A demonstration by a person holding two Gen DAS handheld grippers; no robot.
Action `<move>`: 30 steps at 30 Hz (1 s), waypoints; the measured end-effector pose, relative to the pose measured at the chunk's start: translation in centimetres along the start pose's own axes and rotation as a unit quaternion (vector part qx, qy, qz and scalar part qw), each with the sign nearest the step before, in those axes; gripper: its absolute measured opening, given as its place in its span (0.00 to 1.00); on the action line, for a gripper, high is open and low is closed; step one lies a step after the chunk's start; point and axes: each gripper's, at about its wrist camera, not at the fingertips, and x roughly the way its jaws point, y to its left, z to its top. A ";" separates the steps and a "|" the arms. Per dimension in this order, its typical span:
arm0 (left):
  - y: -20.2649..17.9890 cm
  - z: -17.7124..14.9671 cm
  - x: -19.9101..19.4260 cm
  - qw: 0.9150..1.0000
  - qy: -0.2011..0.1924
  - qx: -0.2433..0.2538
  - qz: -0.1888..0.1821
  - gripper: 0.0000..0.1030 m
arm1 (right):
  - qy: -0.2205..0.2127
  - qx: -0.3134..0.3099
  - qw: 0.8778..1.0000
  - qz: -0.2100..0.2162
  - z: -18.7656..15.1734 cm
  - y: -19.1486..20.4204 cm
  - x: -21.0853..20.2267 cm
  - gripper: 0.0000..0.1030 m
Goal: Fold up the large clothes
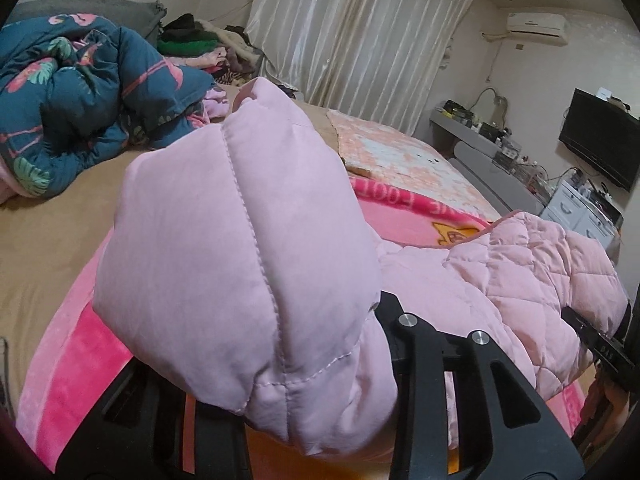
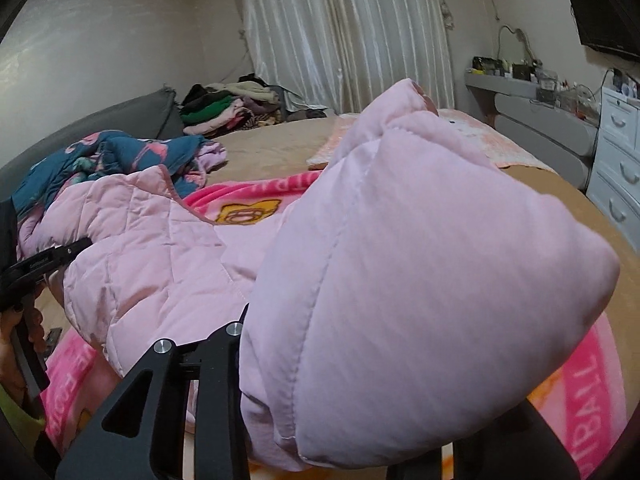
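- It was a bedroom in a home: a wide bed [image 1: 60, 216] with a tan sheet filled the room.
- A rumpled flamingo-print duvet [image 1: 80, 92] and a heap of clothes [image 2: 228, 108] lay at its far side.
- Pale curtains [image 1: 360, 40] hung floor-length.
- A wall air conditioner [image 1: 537, 28], television [image 1: 600, 144], cluttered shelf [image 2: 532, 84] and what looked like white drawers [image 2: 618, 160] lined one wall.

Pink padded jacket [image 2: 400, 264] bunched in right tool [image 2: 256, 344]

walls: pale | window: cream curtain [image 1: 360, 36] | furniture: grey shelf [image 1: 476, 136] – wall TV [image 1: 600, 142] – white drawers [image 2: 618, 172]
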 end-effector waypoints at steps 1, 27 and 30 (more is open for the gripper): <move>0.0 -0.3 -0.7 1.000 0.001 0.000 0.000 0.26 | 0.000 -0.002 1.000 0.000 -0.2 0.1 -0.5 0.30; 0.3 -7.9 -9.2 0.999 0.017 0.031 0.008 0.26 | -0.001 -0.024 1.000 -0.008 -6.6 2.7 -11.1 0.30; 0.2 -8.5 -9.6 0.999 0.019 0.037 0.010 0.26 | 0.000 -0.023 1.000 -0.008 -7.1 2.7 -11.5 0.30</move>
